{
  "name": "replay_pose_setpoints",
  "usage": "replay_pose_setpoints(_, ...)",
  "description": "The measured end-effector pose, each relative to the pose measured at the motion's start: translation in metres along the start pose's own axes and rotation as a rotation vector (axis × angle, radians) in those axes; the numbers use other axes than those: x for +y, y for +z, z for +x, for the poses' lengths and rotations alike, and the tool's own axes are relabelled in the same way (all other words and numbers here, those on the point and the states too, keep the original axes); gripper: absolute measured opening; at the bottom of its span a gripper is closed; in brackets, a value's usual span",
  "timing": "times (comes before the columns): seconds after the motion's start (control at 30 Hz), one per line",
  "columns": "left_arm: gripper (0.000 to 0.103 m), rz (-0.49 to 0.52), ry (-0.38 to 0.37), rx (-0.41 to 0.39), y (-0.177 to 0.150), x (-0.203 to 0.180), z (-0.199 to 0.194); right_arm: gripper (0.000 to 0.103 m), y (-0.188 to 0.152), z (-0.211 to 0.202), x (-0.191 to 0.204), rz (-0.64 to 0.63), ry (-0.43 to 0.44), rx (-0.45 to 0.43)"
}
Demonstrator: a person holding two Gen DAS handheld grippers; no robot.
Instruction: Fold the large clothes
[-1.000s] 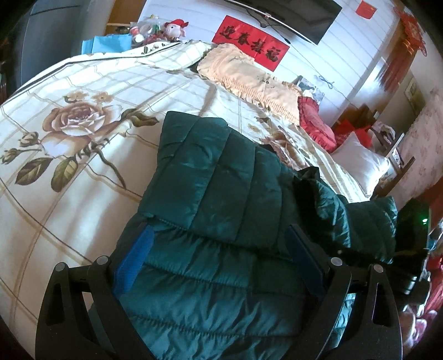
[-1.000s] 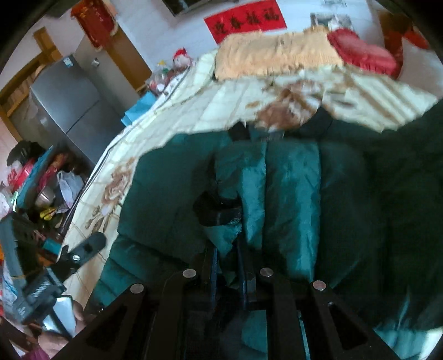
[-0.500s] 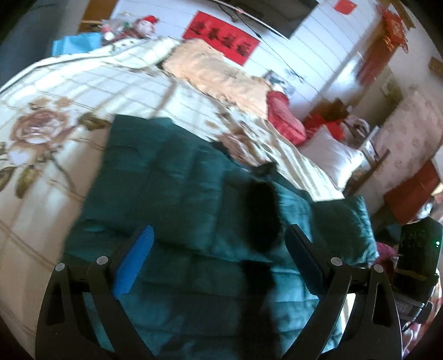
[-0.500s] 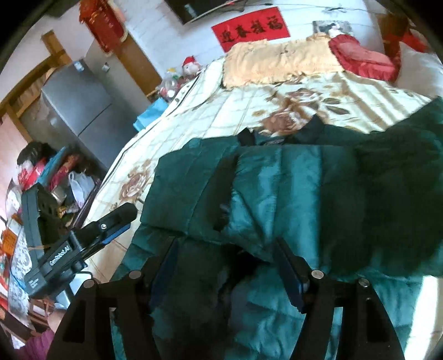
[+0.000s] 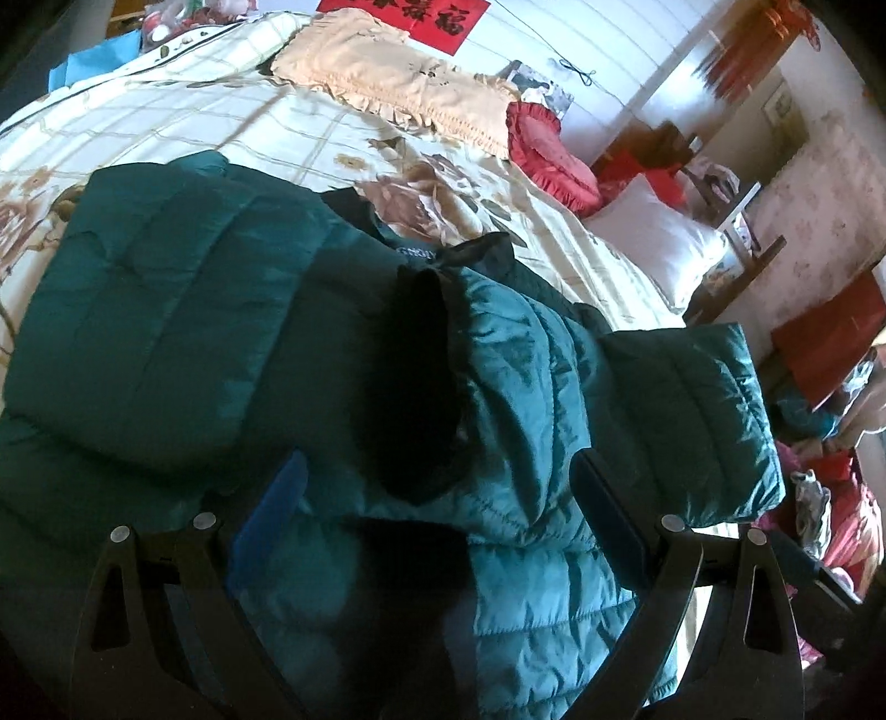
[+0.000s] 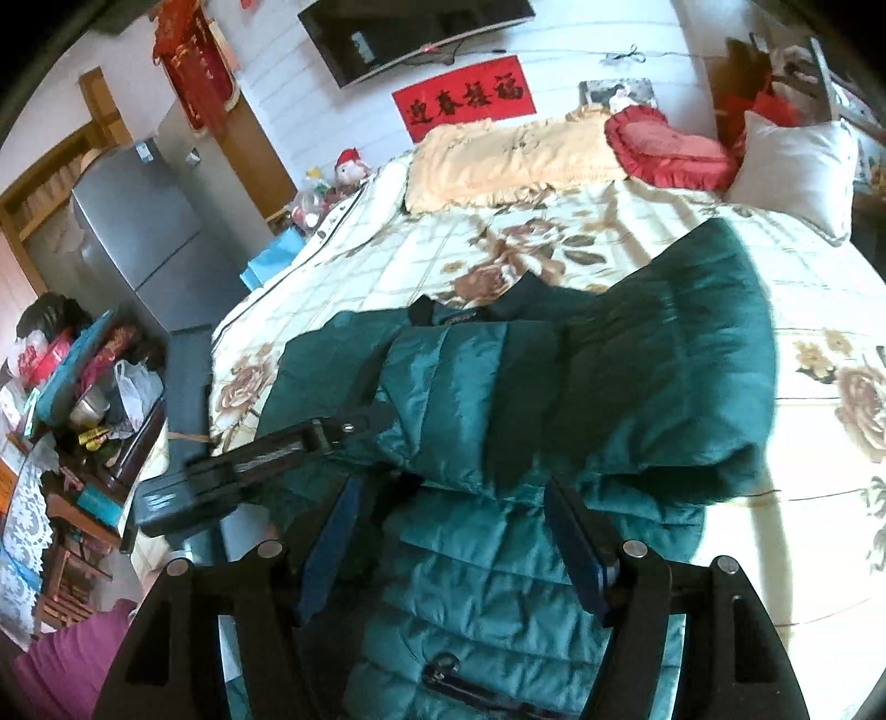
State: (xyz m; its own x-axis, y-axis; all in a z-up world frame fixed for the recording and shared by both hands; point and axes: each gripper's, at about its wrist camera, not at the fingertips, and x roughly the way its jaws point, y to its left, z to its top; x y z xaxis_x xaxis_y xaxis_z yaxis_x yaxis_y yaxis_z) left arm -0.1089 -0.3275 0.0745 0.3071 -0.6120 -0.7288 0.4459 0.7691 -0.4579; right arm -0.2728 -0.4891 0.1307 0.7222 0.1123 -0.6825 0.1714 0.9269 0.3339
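**Sleeves folded in, body fold still to come**

The fingers of the left gripper (image 5: 437, 509) are held wide apart, with nothing clamped between them; its blue pad (image 5: 277, 498) hangs just above the quilted fabric. The fingers of the right gripper (image 6: 459, 531) are likewise spread and empty, poised over the lower body of the jacket (image 6: 498, 432).

The jacket, a dark green quilted one, is laid flat on the bed (image 6: 443, 255), collar toward the pillows. Both sleeves are seen folded inward across the chest, one from each side, so that they meet or overlap near the middle; a black cuff (image 5: 421, 343) lies on top in the left view. The sleeve step is judged done. The lengthwise fold, hem toward collar, appears not yet made, since the lower body is spread out below the grippers.

A small label (image 6: 459, 317) is sewn inside the collar, but its lettering is too small to be read. On the far wall a red banner (image 6: 465, 102) with four black Chinese characters is hung; it appears to read 迎春接福. A screen (image 6: 415, 33) is mounted above it.
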Motion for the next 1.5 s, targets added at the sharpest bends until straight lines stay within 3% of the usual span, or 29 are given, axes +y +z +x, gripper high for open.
replay_pose_setpoints(0.13,0.094,0.022,-0.002,-0.006,-0.001,-0.008,0.005,0.068,0.000,-0.016,-0.009,0.012,-0.002,-0.028)
replay_pose_setpoints(0.2,0.083,0.038,-0.001,-0.009,-0.001,-0.012,0.008,0.068,0.001,-0.021,-0.012,0.018,-0.007,-0.038)
replay_pose_setpoints(0.27,0.052,0.054,0.016,0.003,0.000,-0.014,0.012,0.068,0.003,-0.025,-0.017,0.035,-0.012,-0.053)
replay_pose_setpoints(0.37,0.025,0.033,-0.017,0.030,0.003,-0.011,0.015,0.068,0.006,-0.030,-0.023,0.058,-0.020,-0.072)
replay_pose_setpoints(0.47,0.017,0.035,-0.023,0.004,0.006,-0.009,0.004,0.068,0.009,-0.036,-0.031,0.089,-0.033,-0.099)
replay_pose_setpoints(0.73,0.014,0.057,-0.006,-0.069,0.015,-0.001,-0.022,0.069,0.012,-0.040,-0.052,0.175,-0.047,-0.130)
replay_pose_setpoints(1.13,0.012,0.063,0.078,-0.181,0.033,0.038,-0.065,0.069,0.013,-0.014,-0.061,0.207,-0.094,-0.087)
replay_pose_setpoints(1.5,0.012,-0.010,0.143,-0.189,0.040,0.094,-0.073,0.069,0.023,0.037,-0.047,0.173,-0.123,-0.030)
